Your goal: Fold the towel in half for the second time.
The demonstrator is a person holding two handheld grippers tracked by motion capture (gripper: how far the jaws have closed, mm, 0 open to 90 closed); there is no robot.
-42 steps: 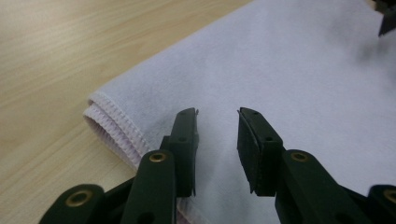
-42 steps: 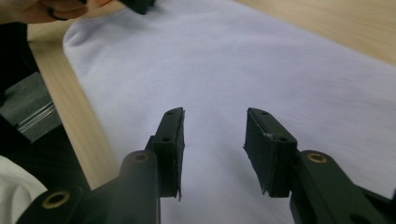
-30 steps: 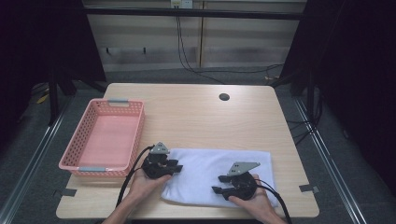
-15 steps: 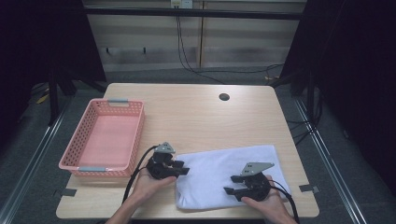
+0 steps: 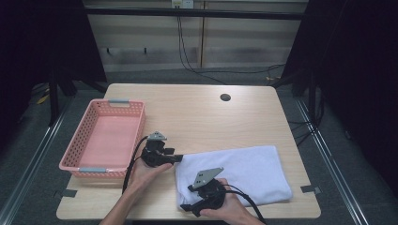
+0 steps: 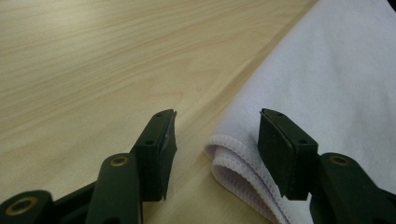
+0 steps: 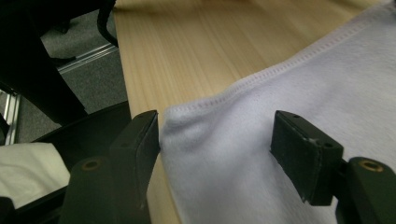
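Note:
A white folded towel [image 5: 244,171] lies on the front right part of the wooden table [image 5: 197,117]. My left gripper [image 5: 179,158] points right at the towel's left edge. In the left gripper view, my left gripper [image 6: 218,116] is open, its jaws just opening, with the towel's folded hem [image 6: 233,158] loose between them. My right gripper [image 5: 188,208] sits at the towel's front left corner. The right gripper view shows my right gripper [image 7: 217,119] open, also just opening, with the towel's corner [image 7: 210,135] lying between the jaws untouched.
A pink mesh basket [image 5: 70,164], empty, stands at the table's left side close to my left hand. A dark round hole [image 5: 225,97] marks the far part of the table. The table's front edge [image 7: 135,93] runs just beside my right gripper.
The towel has shifted to the right. My right gripper has moved left along the towel to its front left corner. Both pairs of jaws now stand wider apart.

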